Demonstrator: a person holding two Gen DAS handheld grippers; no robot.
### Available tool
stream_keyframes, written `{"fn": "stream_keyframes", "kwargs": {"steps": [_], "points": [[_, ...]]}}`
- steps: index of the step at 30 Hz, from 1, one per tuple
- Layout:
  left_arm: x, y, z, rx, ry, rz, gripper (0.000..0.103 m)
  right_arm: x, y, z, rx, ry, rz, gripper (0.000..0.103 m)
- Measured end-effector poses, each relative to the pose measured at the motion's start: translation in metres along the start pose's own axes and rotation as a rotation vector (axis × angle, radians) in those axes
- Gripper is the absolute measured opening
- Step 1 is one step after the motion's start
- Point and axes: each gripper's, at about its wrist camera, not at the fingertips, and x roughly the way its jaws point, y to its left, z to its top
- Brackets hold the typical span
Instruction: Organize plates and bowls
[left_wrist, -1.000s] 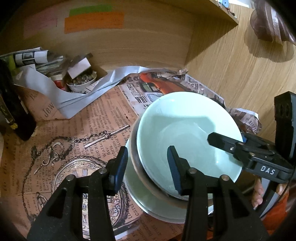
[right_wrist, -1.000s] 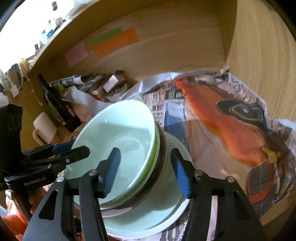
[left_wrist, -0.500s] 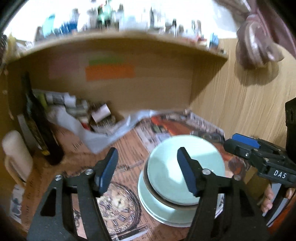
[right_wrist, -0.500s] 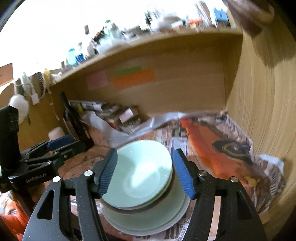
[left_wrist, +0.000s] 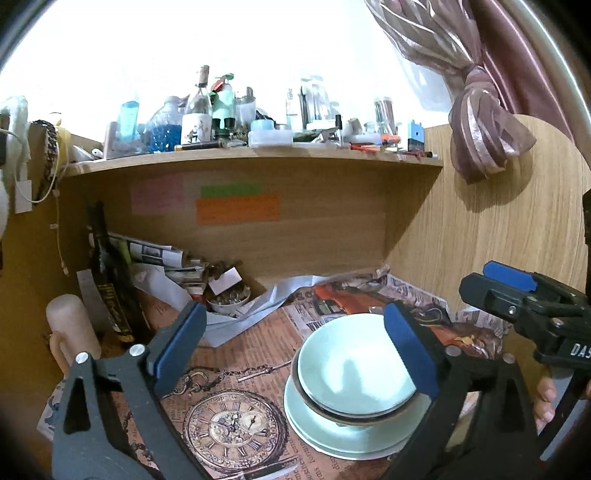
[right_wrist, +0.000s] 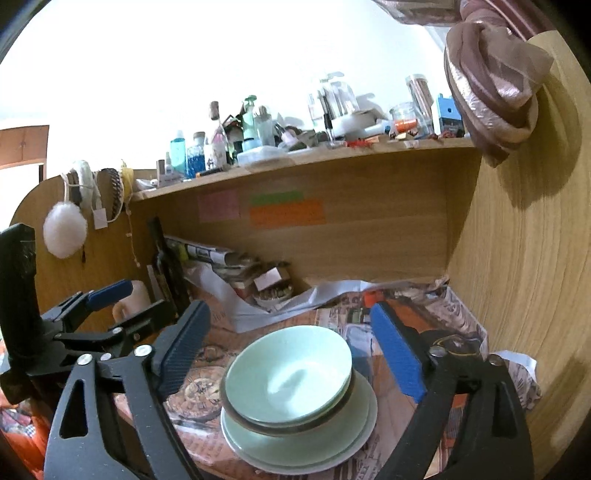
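Observation:
A pale green bowl sits nested in a dark-rimmed bowl on pale green plates, all stacked on the paper-covered desk. The stack also shows in the right wrist view: bowl, plates. My left gripper is open and empty, held back above the stack. My right gripper is open and empty, also above the stack. The right gripper shows at the right of the left wrist view; the left gripper shows at the left of the right wrist view.
A small bowl of bits, rolled newspapers and a dark bottle crowd the back left. A wooden side panel stands right. A cluttered shelf runs overhead. A pale cylinder stands at left.
Both grippers opened wider and pulled back and up from the bowl stack. The stack stays on the desk, and the shelf above has come into view.

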Motion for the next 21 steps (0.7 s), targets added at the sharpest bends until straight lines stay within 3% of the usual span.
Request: {"fn": "stream_keyframes", "kwargs": {"steps": [8, 21], "points": [[-0.007, -0.003, -0.001, -0.010, -0.036, 0.019, 0.102, -0.013, -0.002, 0.000, 0.001, -0.053, -0.023, 0.103], [-0.010, -0.011, -0.002, 0.001, -0.061, 0.023, 0.103, -0.016, -0.007, 0.000, 0.014, -0.066, -0.037, 0.103]]}}
